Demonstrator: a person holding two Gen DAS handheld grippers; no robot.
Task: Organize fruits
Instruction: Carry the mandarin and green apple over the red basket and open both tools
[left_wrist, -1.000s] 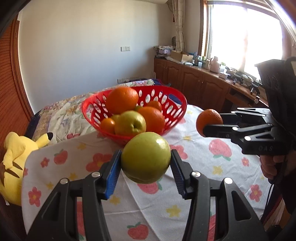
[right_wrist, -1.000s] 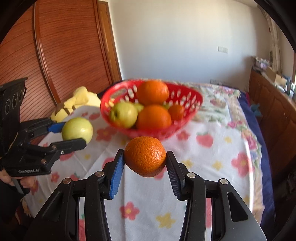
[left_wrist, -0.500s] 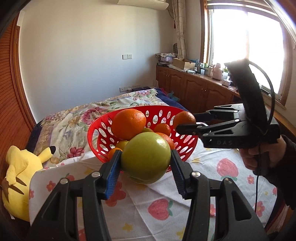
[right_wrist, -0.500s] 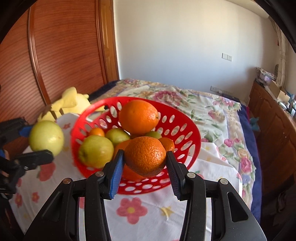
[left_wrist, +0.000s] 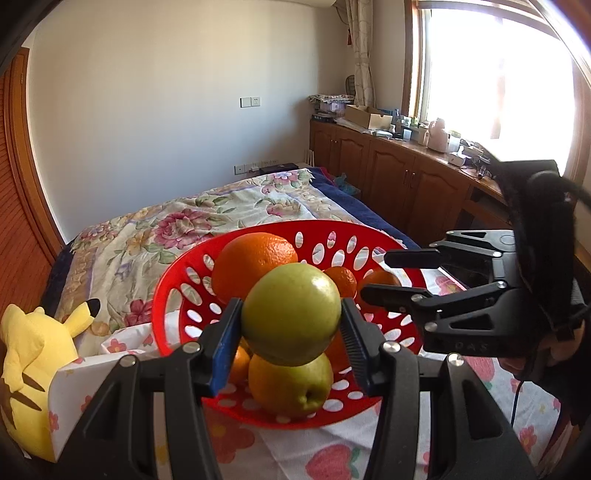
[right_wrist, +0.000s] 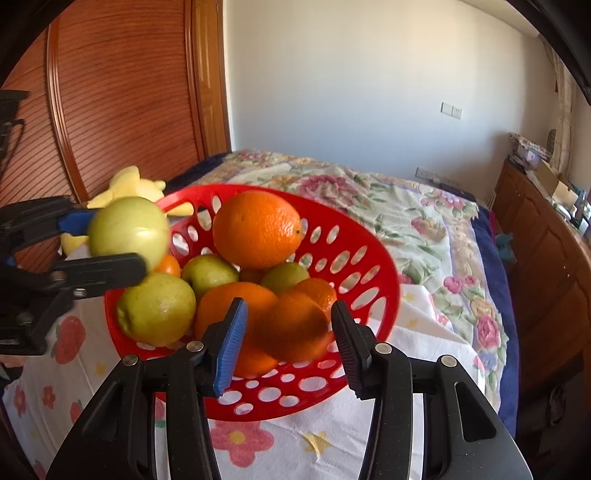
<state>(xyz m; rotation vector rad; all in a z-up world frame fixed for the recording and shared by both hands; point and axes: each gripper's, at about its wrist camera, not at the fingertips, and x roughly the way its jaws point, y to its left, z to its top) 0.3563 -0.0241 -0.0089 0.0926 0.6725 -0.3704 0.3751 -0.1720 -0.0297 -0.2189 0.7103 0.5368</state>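
Note:
A red slotted basket (left_wrist: 162, 295) (right_wrist: 384, 254) on a flower-print tablecloth holds several oranges and green apples, with a large orange (right_wrist: 258, 229) on top. My left gripper (left_wrist: 290, 306) is shut on a green apple (left_wrist: 291, 314) and holds it above the basket's near-left rim; the right wrist view shows this apple (right_wrist: 129, 229) too. My right gripper (right_wrist: 288, 314) hangs over the basket's near side. Its jaws are opening. A blurred orange (right_wrist: 295, 328) lies between them, clear of both pads, down among the fruit.
A yellow plush toy (left_wrist: 29, 354) leans at the table's left edge. Behind the table lies a bed with a floral quilt (left_wrist: 184, 221). Wooden cabinets (left_wrist: 406, 184) line the window wall. A person's hand (left_wrist: 517, 365) grips the right tool.
Both grippers moved from over the tablecloth to over the basket. The right jaws have parted and the orange has dropped from the pads. The left still grips the apple.

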